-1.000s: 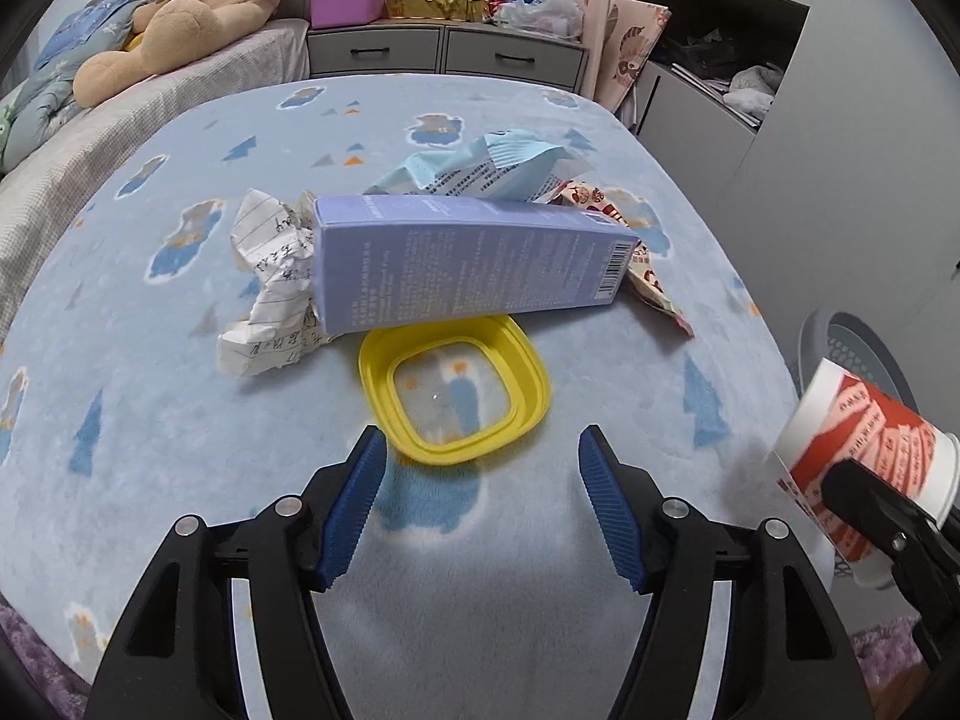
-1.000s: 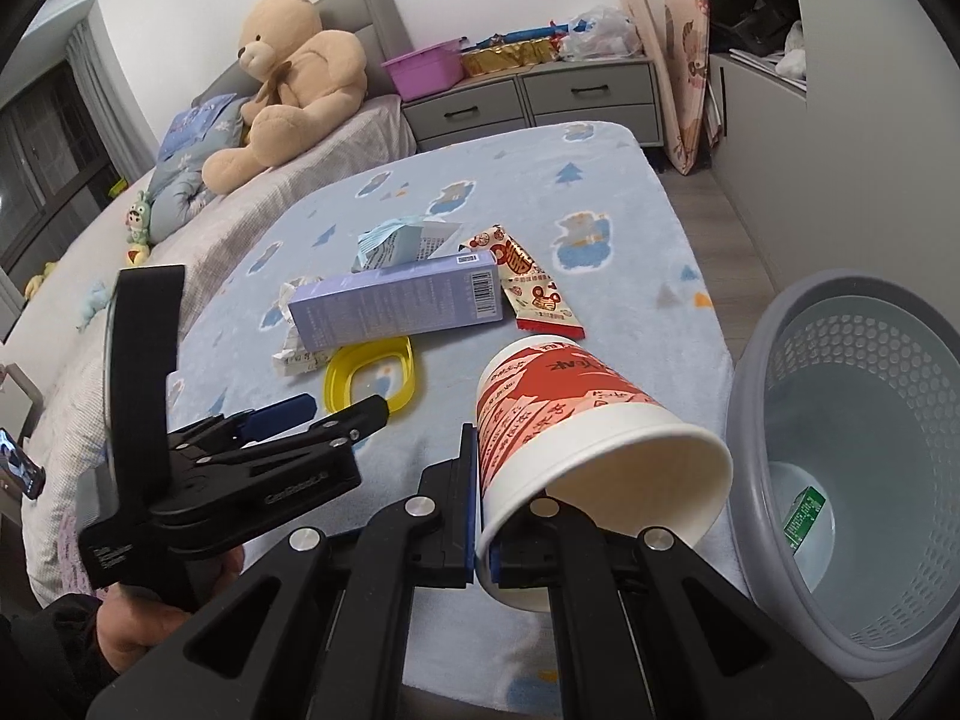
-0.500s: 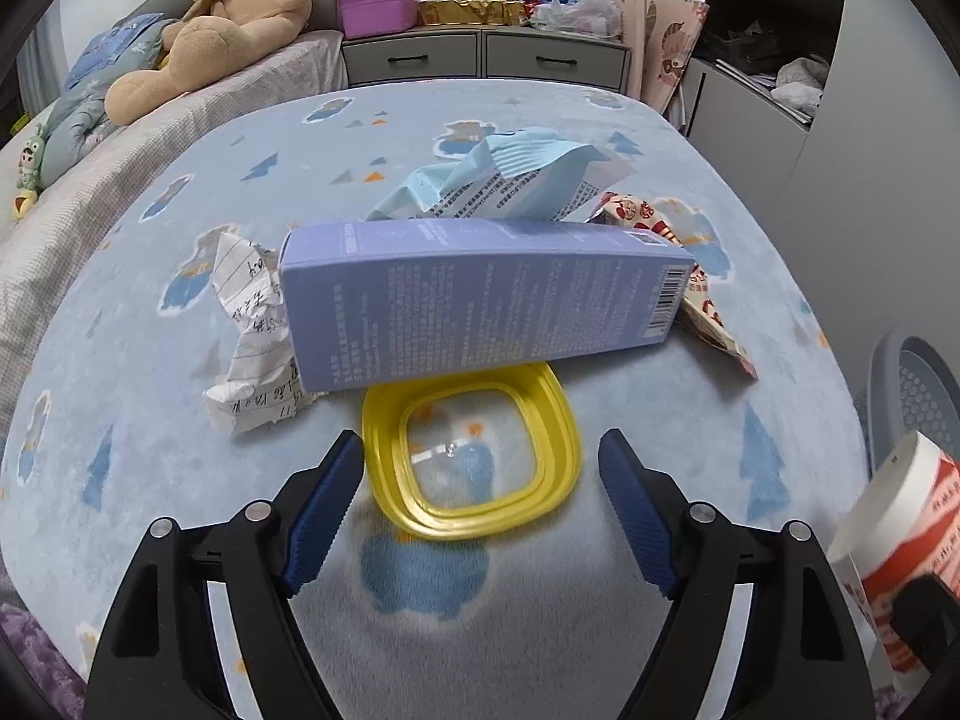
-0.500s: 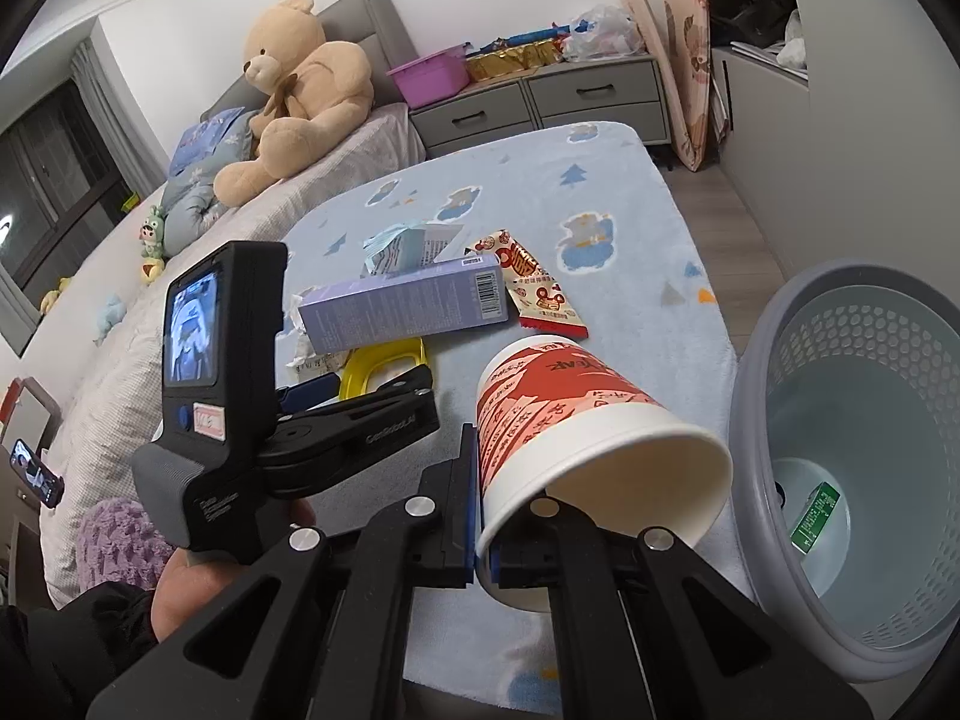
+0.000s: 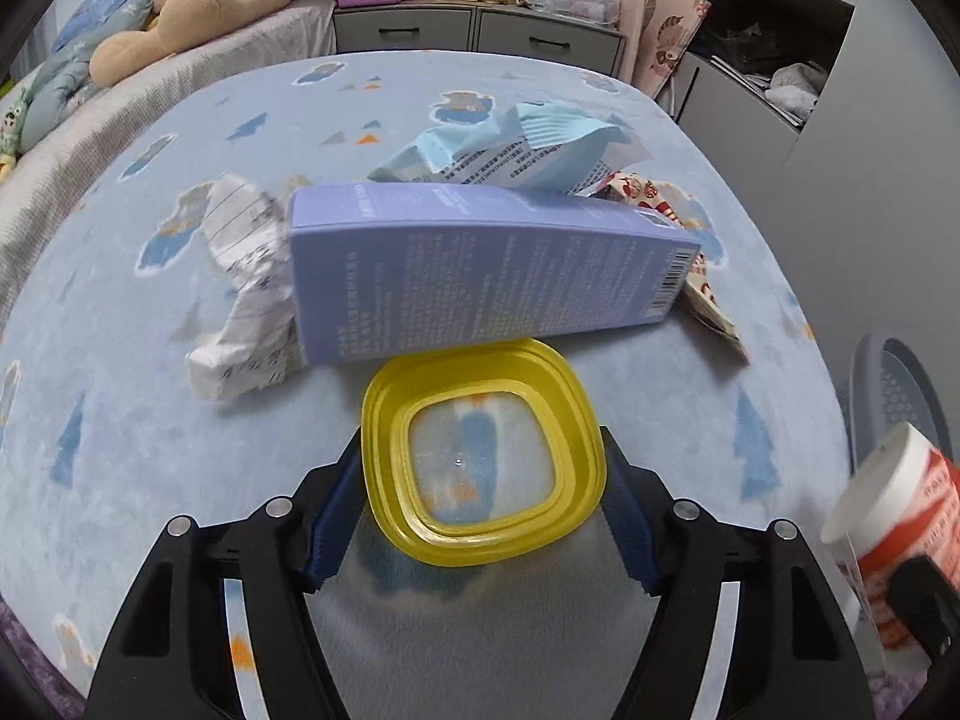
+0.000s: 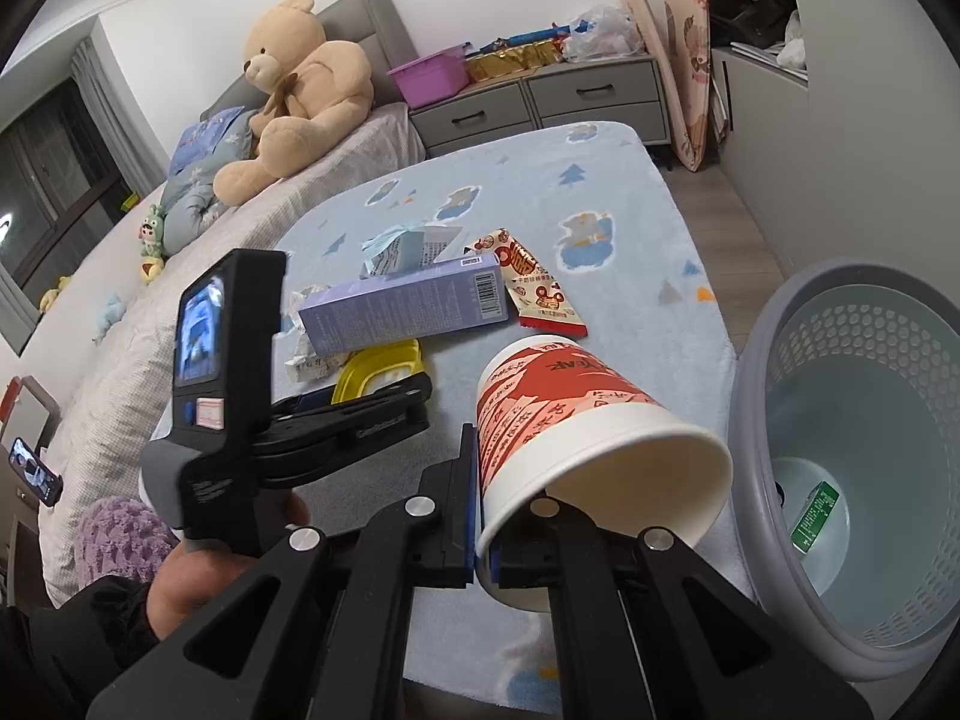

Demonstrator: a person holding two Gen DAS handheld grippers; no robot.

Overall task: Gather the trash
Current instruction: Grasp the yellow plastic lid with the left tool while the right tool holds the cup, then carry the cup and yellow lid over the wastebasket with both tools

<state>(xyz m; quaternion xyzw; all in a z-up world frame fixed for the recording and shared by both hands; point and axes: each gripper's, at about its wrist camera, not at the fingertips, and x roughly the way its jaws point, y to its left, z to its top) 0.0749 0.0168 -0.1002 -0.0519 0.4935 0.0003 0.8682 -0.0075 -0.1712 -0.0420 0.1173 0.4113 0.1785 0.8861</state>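
A yellow lid (image 5: 480, 468) with a clear window lies on the blue blanket, tucked partly under a purple box (image 5: 480, 276). My left gripper (image 5: 480, 456) points down at the lid. Its jaws are closing, one pad at each side of the lid's rim, and I see no firm pinch. The right wrist view shows the same gripper (image 6: 384, 396) low over the lid (image 6: 378, 375). My right gripper (image 6: 483, 546) is shut on the rim wall of a red and white paper cup (image 6: 576, 414), held tilted beside the grey bin (image 6: 750, 420).
Crumpled lined paper (image 5: 240, 300), a light blue wrapper (image 5: 510, 144) and a red patterned wrapper (image 6: 534, 294) lie around the box. A green packet (image 6: 813, 516) sits in the bin. A teddy bear (image 6: 300, 90) rests on the bed; grey drawers (image 6: 540, 102) stand behind.
My left gripper has moved forward and down, so the yellow lid now sits between its fingers instead of ahead of them. The right gripper and its cup have stayed put.
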